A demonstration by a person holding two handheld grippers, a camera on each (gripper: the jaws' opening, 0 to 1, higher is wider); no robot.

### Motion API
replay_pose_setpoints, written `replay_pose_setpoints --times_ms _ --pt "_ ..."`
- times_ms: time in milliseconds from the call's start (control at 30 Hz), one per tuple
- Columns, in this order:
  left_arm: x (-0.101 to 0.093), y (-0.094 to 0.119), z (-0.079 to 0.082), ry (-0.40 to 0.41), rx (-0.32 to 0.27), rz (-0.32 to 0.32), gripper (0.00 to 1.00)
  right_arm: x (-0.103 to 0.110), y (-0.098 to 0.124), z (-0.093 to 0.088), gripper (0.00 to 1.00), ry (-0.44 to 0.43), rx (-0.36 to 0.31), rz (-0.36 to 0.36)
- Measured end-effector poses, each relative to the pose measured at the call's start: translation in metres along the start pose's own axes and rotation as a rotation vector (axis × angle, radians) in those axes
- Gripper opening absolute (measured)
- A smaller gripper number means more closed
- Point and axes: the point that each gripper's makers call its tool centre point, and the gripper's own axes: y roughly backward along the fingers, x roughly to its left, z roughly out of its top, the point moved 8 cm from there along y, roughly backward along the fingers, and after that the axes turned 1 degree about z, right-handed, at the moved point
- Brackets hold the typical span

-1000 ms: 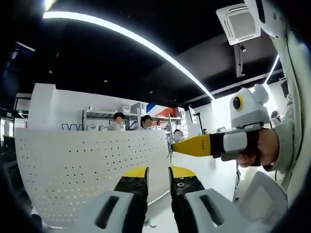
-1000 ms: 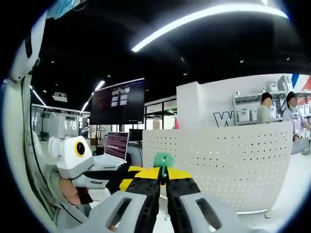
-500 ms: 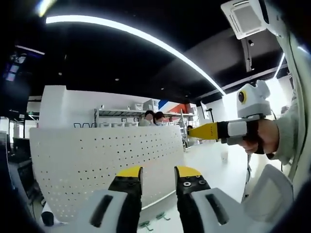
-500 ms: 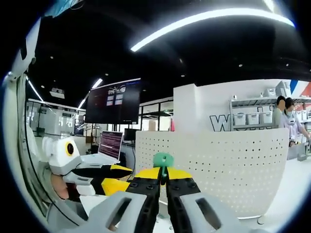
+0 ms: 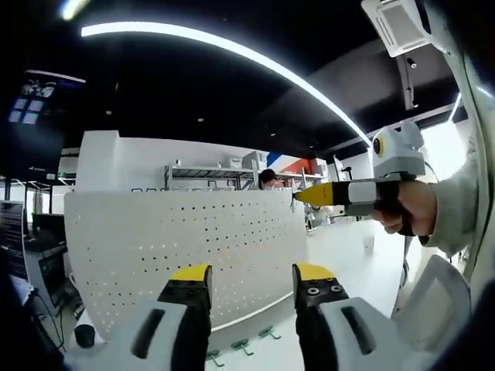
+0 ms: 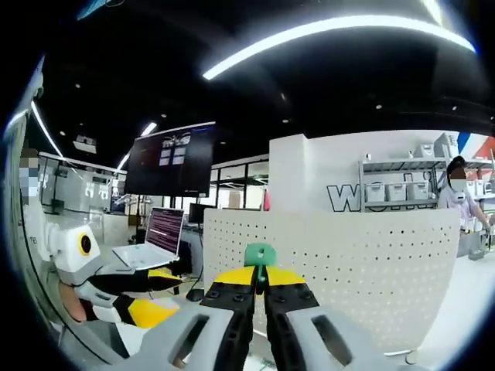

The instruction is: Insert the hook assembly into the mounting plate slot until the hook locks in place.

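In the left gripper view, the left hand-held gripper [image 5: 251,280] is spread and empty before the perforated plate [image 5: 186,247], with spare hooks [image 5: 240,346] on the desk below. In the right gripper view, the right hand-held gripper [image 6: 260,280] pinches a green hook [image 6: 260,255], held up facing the plate [image 6: 348,263].

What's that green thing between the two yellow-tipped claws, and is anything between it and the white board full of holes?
In the right gripper view, the right gripper pinches a small green plastic hook. Between it and the white perforated mounting board lies only open air.

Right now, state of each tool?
Left tool: open, jaws apart, holding nothing.
Right tool: shut on the green hook, facing the white pegboard.
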Motion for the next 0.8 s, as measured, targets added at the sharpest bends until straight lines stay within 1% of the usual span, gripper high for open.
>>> replay_pose_setpoints --times_ms 233,367,500,667,800 --pt "0.003 0.004 -0.005 0.004 0.005 0.009 0.45 -0.003 -0.021 -0.004 0.01 0.021 -0.006 -0.018" --pt "0.003 0.005 -0.007 0.005 0.008 0.013 0.46 -0.011 -0.032 -0.011 0.01 0.024 -0.017 -0.060" --pt "0.004 0.007 -0.008 0.005 0.012 0.018 0.49 -0.017 -0.040 -0.016 0.01 0.036 -0.013 -0.082" --pt "0.004 0.009 -0.011 0.003 0.018 0.022 0.51 -0.027 -0.057 -0.021 0.01 0.070 -0.004 -0.116" --pt "0.003 0.011 -0.015 0.004 0.030 0.025 0.53 -0.034 -0.070 -0.023 0.01 0.066 0.000 -0.134"
